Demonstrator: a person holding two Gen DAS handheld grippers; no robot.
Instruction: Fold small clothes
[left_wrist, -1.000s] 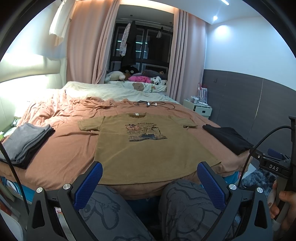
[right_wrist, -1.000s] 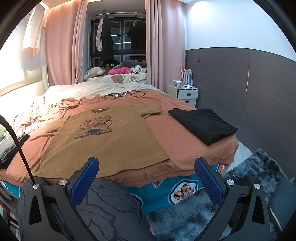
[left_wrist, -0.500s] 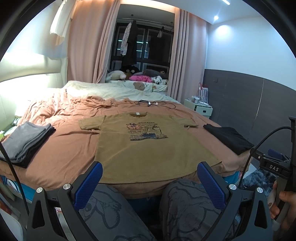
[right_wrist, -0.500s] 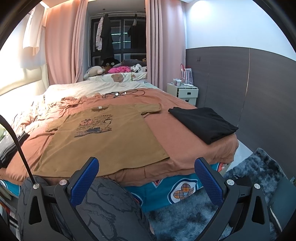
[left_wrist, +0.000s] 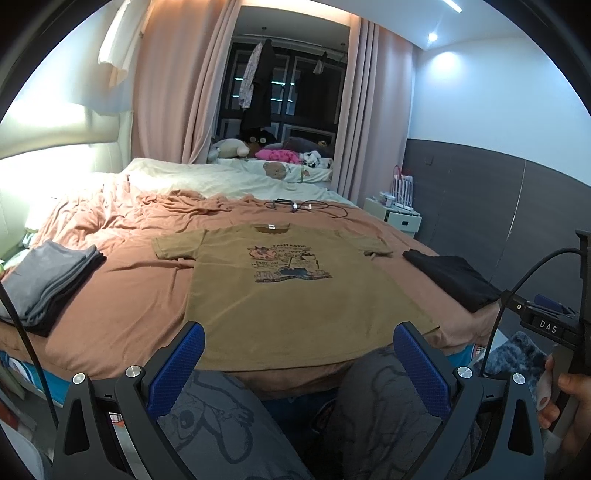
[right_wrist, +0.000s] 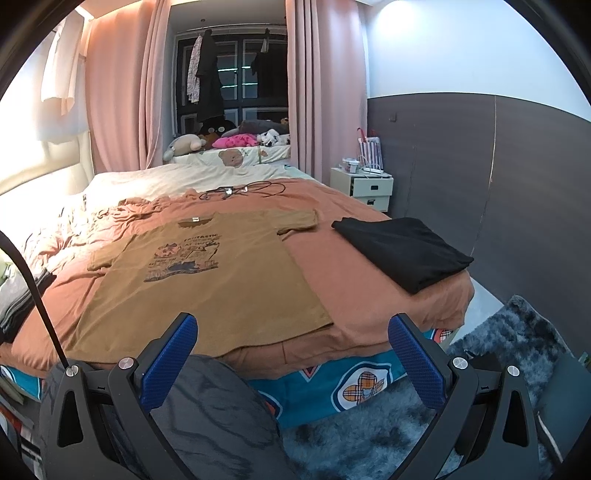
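- One brown T-shirt (left_wrist: 295, 291) lies flat, print side up, in the middle of the left wrist view, spread on the bed (left_wrist: 122, 288); its hem reaches the near bed edge, and both short sleeves lie out to the sides.
- The T-shirt print includes the word "FANTASTIC"; the smaller lines below it are too small to read. A small white tag sits at the collar.
- One black folded garment (right_wrist: 402, 251) lies at the right of the right wrist view, on the bed corner, apart from the T-shirt.
- One stack of folded grey and dark clothes (left_wrist: 44, 284) sits at the left edge of the left wrist view, well apart from the T-shirt.
- One tangle of black cable (left_wrist: 306, 206) lies on the bed beyond the collar.
- One white nightstand (right_wrist: 364, 186) stands at the right of the bed, against the dark wall panel.
- Left gripper (left_wrist: 299, 369): its two blue-padded fingers stand wide apart at the bottom of the frame, holding nothing, above the person's knees (left_wrist: 229, 417) in grey printed trousers.
- Right gripper (right_wrist: 291, 363): fingers likewise wide apart and empty, low in the frame, before the bed edge and above a blue shaggy rug (right_wrist: 517, 332).
- At the lower right of the left wrist view, a hand (left_wrist: 569, 402) grips the other gripper's handle, whose label reads "DAS".
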